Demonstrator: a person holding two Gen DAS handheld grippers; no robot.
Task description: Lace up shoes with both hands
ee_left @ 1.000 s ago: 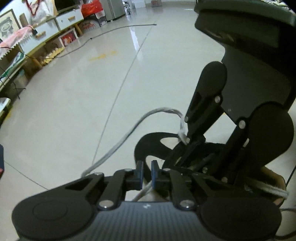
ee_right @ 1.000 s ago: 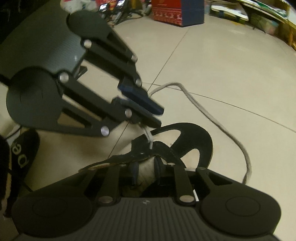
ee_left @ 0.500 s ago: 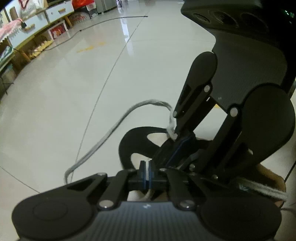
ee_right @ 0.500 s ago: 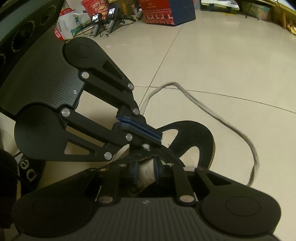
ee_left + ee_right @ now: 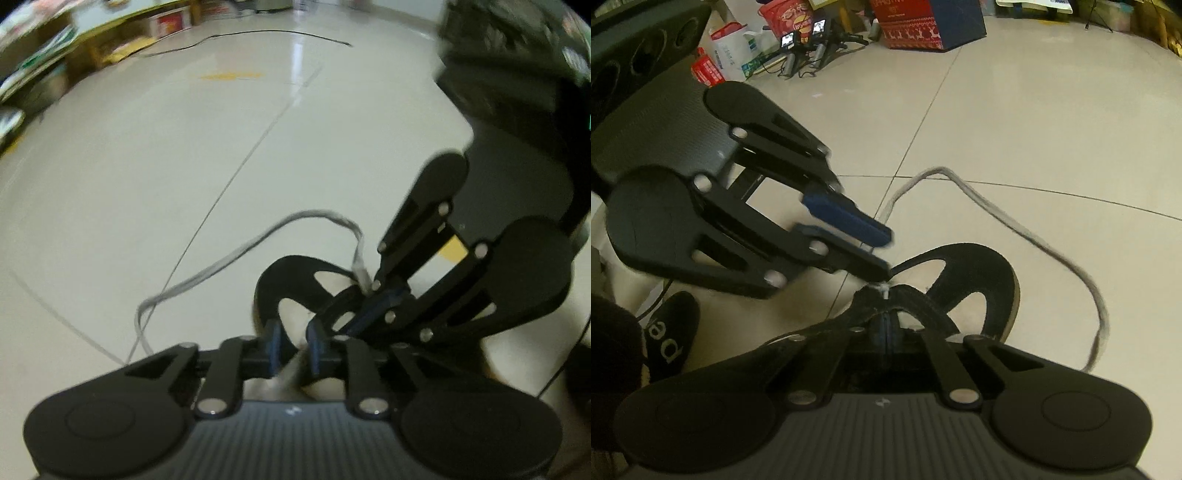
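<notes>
- A black shoe (image 5: 975, 273) lies on the tiled floor (image 5: 1052, 110), its looped upper showing just beyond both grippers.
- The right gripper (image 5: 884, 332) sits low over the shoe with its jaws together; the black edge of the shoe's upper lies right at their tips, though whether it is pinched cannot be told.
- The left gripper (image 5: 882, 254) hangs just above the shoe, its jaws opening, blue pads apart, with nothing pressed between them.
- In the left wrist view, a blurred pale strand passes up between the left gripper's (image 5: 293, 349) parted fingers.
- A grey shoelace (image 5: 1015, 229) rises from the shoe's upper beside the left gripper's tip, then trails in a long loose curve across the floor away from the shoe.
- Beyond the shoe, boxes (image 5: 923, 22) stand at the far edge of the floor.
</notes>
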